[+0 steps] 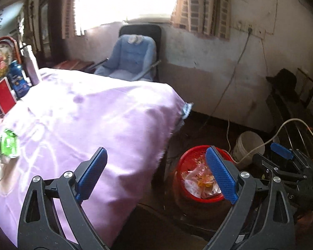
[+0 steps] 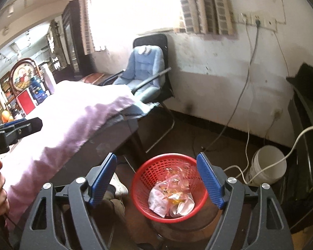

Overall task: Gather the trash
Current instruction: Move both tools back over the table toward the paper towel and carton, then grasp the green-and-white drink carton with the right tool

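Trash (image 2: pixel 170 195): crumpled wrappers inside red basket (image 2: pixel 139 179) on floor, beside white bucket (image 2: pixel 268 164). Green wrapper (image 1: pixel 8 145) on purple-covered desk (image 1: pixel 89 112), at 9 o'clock of left gripper (image 1: pixel 158 175). Both left and right gripper (image 2: pixel 156 181): fingers wide, empty.

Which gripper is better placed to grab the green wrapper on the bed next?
Left. The left gripper is open over the purple bedspread, with the green wrapper just beside it. The right gripper is open above the red basket, off the bed.
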Demonstrator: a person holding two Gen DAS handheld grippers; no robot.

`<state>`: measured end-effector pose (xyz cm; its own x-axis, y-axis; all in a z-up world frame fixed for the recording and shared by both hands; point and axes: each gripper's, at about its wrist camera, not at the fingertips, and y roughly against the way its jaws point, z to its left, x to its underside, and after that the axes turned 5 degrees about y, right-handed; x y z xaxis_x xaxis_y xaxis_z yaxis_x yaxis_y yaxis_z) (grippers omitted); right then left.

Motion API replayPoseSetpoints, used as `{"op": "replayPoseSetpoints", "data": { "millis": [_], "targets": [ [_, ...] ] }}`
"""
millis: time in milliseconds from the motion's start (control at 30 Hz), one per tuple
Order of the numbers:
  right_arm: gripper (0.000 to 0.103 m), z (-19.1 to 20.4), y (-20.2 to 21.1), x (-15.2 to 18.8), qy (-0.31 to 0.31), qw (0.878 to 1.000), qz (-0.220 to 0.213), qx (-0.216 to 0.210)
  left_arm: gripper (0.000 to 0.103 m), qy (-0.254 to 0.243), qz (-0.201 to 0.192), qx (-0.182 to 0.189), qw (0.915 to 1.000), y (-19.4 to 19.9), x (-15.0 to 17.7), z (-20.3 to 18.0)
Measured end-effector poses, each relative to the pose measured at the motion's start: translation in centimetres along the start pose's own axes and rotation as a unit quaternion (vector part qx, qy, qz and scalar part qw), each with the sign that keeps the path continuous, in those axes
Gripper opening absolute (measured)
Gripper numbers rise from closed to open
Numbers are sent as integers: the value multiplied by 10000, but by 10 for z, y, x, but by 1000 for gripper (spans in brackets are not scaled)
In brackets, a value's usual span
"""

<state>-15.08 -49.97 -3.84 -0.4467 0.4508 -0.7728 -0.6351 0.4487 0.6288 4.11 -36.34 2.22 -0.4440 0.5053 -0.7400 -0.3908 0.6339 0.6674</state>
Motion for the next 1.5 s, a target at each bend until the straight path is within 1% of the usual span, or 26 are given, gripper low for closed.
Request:
{"op": "replayPoseSetpoints", "data": {
  "millis": [200, 333, 433, 467, 533, 567, 633, 700, 733, 767, 833, 933, 967, 1033, 1100, 1200, 1233, 1300, 1333, 1400, 1433, 1500],
  "targets": [
    [83, 37, 15, -11, 381, 9991, -158, -133, 95, 321, -329, -339, 9984, 39, -2, 41],
    [88, 60, 20, -16, 543, 9977, -178, -353, 96, 512, -399, -799, 9947, 58, -4, 80],
    [90, 78, 20, -20, 620, 9965, -134, -549, 96, 683, -468, -1347, 9874, 74, -3, 121],
    [90, 83, 18, -22, 634, 9960, -110, -621, 96, 785, -485, -1603, 9827, 80, -2, 141],
    [91, 97, 14, -26, 661, 9944, -30, -828, 96, 977, -475, -1944, 9749, 88, 1, 173],
    [91, 104, 11, -29, 675, 9935, 2, -919, 96, 1151, -443, -2139, 9690, 94, 4, 197],
    [91, 119, 7, -35, 720, 9911, 56, -1114, 96, 1452, -374, -2333, 9608, 101, 9, 232],
    [91, 143, 2, -43, 831, 9872, 118, -1359, 96, 1853, -287, -2491, 9501, 108, 18, 276],
    [91, 155, -1, -47, 906, 9847, 148, -1483, 96, 1982, -264, -2556, 9459, 111, 22, 290],
    [91, 166, -3, -49, 978, 9824, 171, -1582, 96, 2177, -221, -2654, 9390, 114, 29, 311],
    [92, 194, -8, -56, 1184, 9760, 227, -1813, 96, 2456, -146, -2733, 9299, 117, 41, 341],
    [93, 239, -15, -65, 1476, 9667, 270, -2074, 96, 2933, -11, -2739, 9159, 120, 70, 384],
    [94, 250, -18, -68, 1535, 9643, 284, -2137, 96, 3047, 27, -2724, 9126, 121, 78, 391],
    [95, 279, -26, -74, 1639, 9588, 330, -2298, 96, 3369, 277, -2667, 9025, 115, 93, 409],
    [95, 308, -38, -80, 1699, 9518, 416, -2520, 96, 3575, 411, -2555, 8973, 111, 99, 419],
    [95, 351, -57, -87, 1800, 9433, 570, -2730, 96, 3540, 464, -2578, 8978, 106, 99, 418],
    [95, 365, -65, -90, 1820, 9408, 641, -2787, 96, 3440, 514, -2685, 8983, 103, 99, 415],
    [95, 384, -79, -94, 1786, 9376, 776, -2881, 96, 3339, 636, -2847, 8963, 96, 100, 411],
    [95, 392, -86, -96, 1780, 9364, 824, -2909, 96, 3342, 748, -2868, 8947, 91, 102, 412],
    [95, 411, -100, -101, 1773, 9358, 883, -2915, 96, 3447, 957, -2717, 8934, 81, 108, 419],
    [95, 419, -105, -103, 1784, 9359, 882, -2907, 96, 3517, 1106, -2635, 8914, 76, 111, 423],
    [95, 436, -117, -105, 1816, 9363, 884, -2871, 96, 3414, 1105, -2776, 8912, 75, 111, 421]
  ]
}}
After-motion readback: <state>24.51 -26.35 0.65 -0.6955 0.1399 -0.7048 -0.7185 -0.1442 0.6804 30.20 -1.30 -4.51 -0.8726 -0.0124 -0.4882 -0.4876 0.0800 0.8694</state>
